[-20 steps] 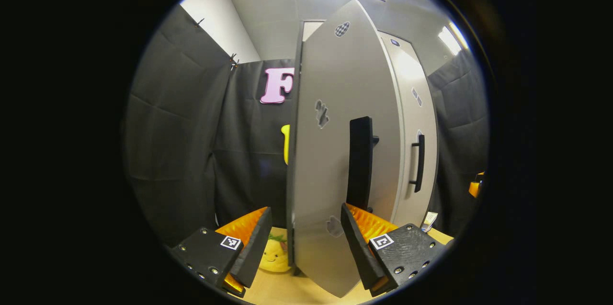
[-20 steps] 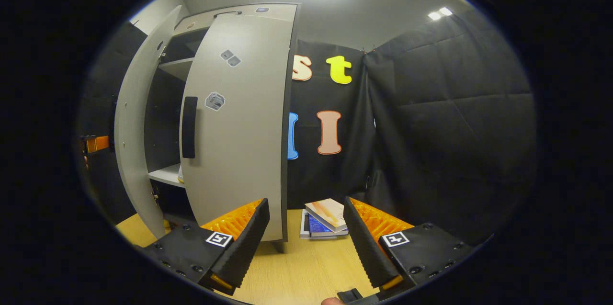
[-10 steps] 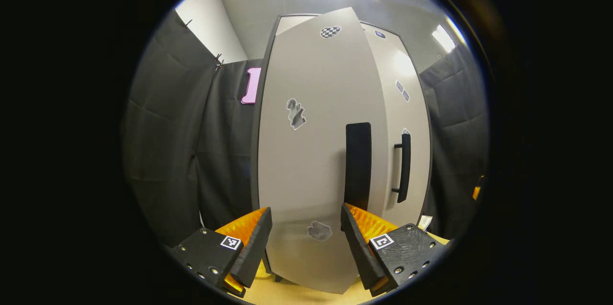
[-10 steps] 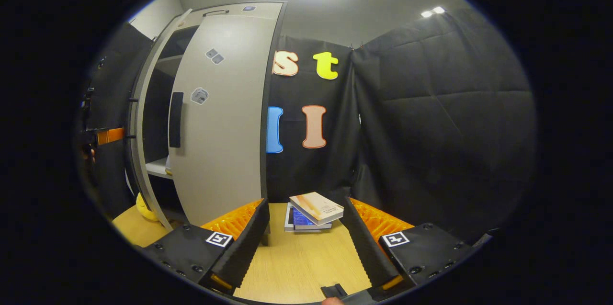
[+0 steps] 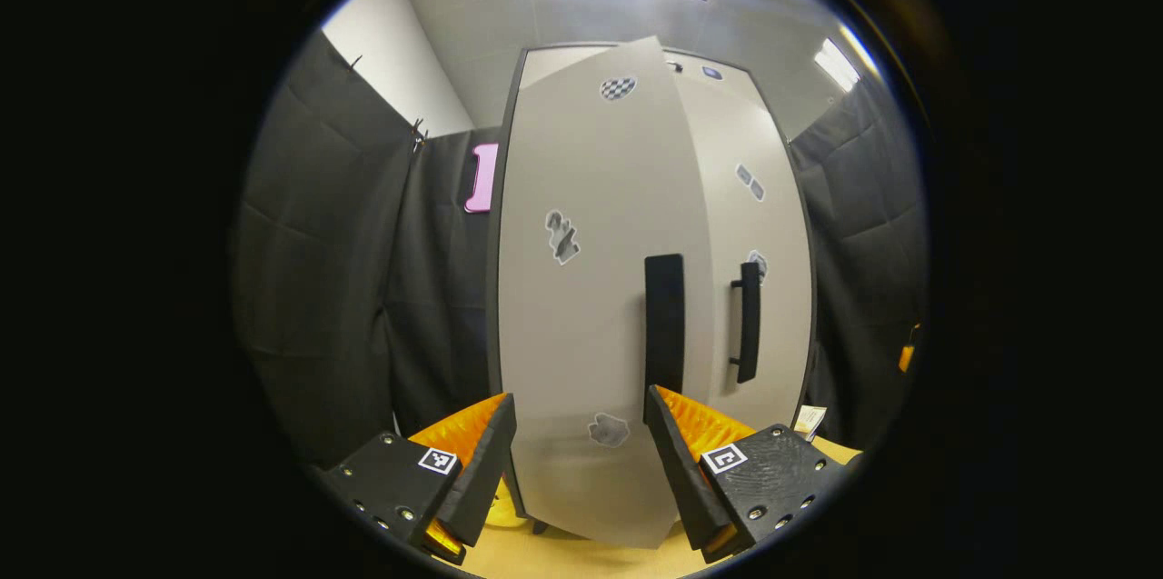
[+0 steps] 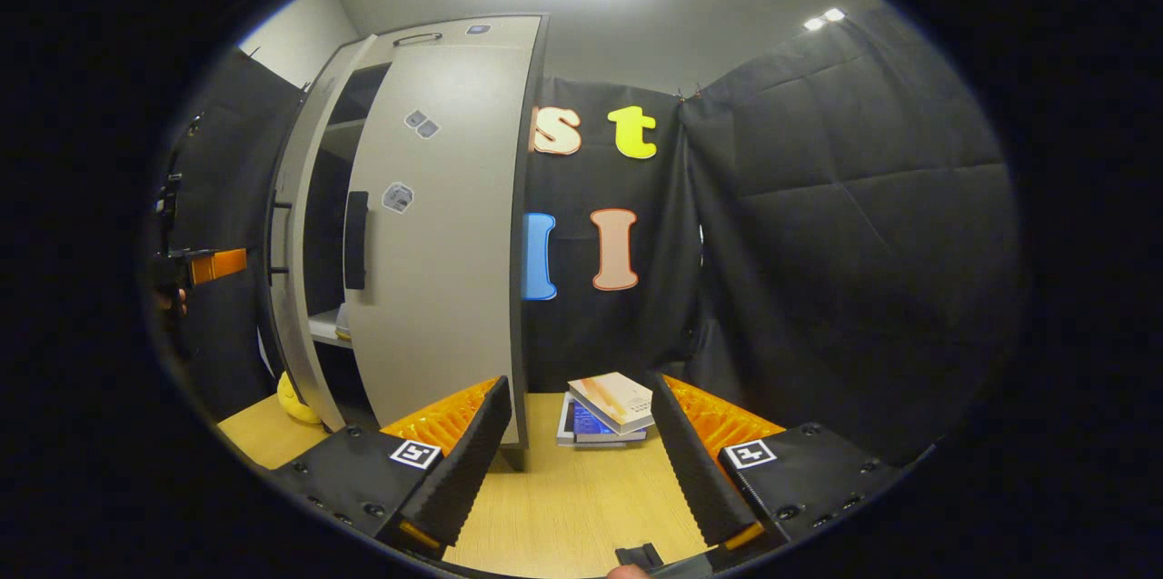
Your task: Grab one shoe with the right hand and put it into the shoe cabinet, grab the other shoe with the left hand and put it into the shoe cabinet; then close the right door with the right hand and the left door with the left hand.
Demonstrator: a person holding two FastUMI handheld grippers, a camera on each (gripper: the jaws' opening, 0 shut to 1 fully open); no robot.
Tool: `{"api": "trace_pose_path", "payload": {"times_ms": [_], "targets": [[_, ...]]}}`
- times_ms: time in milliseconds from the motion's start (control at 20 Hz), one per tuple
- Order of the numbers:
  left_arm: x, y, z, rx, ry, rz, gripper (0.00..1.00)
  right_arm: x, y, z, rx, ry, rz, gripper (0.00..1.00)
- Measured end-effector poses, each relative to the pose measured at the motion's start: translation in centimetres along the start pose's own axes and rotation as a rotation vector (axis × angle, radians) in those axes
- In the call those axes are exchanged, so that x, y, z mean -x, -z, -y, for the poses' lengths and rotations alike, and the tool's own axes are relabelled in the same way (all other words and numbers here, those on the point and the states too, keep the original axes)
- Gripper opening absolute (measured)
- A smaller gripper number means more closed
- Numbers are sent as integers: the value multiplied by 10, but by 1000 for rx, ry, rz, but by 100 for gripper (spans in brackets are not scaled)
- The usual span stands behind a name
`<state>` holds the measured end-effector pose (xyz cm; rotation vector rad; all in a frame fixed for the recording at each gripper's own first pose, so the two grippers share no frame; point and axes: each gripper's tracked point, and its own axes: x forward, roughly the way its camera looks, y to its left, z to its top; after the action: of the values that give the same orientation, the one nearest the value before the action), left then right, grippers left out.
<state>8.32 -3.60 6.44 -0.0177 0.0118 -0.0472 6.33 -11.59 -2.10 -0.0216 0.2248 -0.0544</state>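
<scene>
Nearly shut: both doors of the shoe cabinet (image 5: pixel 636 106) stand close to home, neither flush, judged from the gaps.
Left door: the left door (image 5: pixel 581 324) fills the left gripper view, its black handle (image 5: pixel 664 334) upright near the free edge.
Left gripper: the left gripper (image 5: pixel 581 461) has its jaws spread wide and empty; the panel's lower part shows between them, and contact cannot be confirmed.
Right door: the right door (image 6: pixel 436 234) hangs slightly ajar in the right gripper view, with a dark slot of shelf (image 6: pixel 327 329) showing beside it.
Right gripper: the right gripper (image 6: pixel 581 461) has jaws parted, holding nothing, well back from the cabinet over the wooden counter (image 6: pixel 581 515).
Shoes: something pale rests on the shelf edge, too small to name.
Handling: the doors look stiff, flat and light on their hinges; a push on the face near the handle side should swing each one, and the smooth panel offers little to pinch.
Risk: a hard shove could bounce a door back open.
Bystanders: a stack of books (image 6: pixel 607 406) lies on the counter, and a yellow toy (image 6: pixel 295 402) sits by the cabinet's foot.
</scene>
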Motion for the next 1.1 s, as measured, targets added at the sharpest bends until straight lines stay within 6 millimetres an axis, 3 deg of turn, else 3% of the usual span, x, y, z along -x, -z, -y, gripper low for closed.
{"api": "trace_pose_path", "payload": {"times_ms": [200,450,800,1000,1100], "targets": [[46,-2,-2,-20,-23,-7,78,10,-7,-10,14,-50,33,98],[99,-4,-18,-55,-36,-17,78,30,-17,-27,-2,-82,59,98],[151,6,-53,-74,-26,-55,78,67,-29,-50,-24,-73,87,97],[179,6,-63,-63,-19,-54,78,87,-28,-63,-18,-76,93,98],[184,6,-65,-68,-17,-56,78,96,-27,-67,-16,-80,95,98]]}}
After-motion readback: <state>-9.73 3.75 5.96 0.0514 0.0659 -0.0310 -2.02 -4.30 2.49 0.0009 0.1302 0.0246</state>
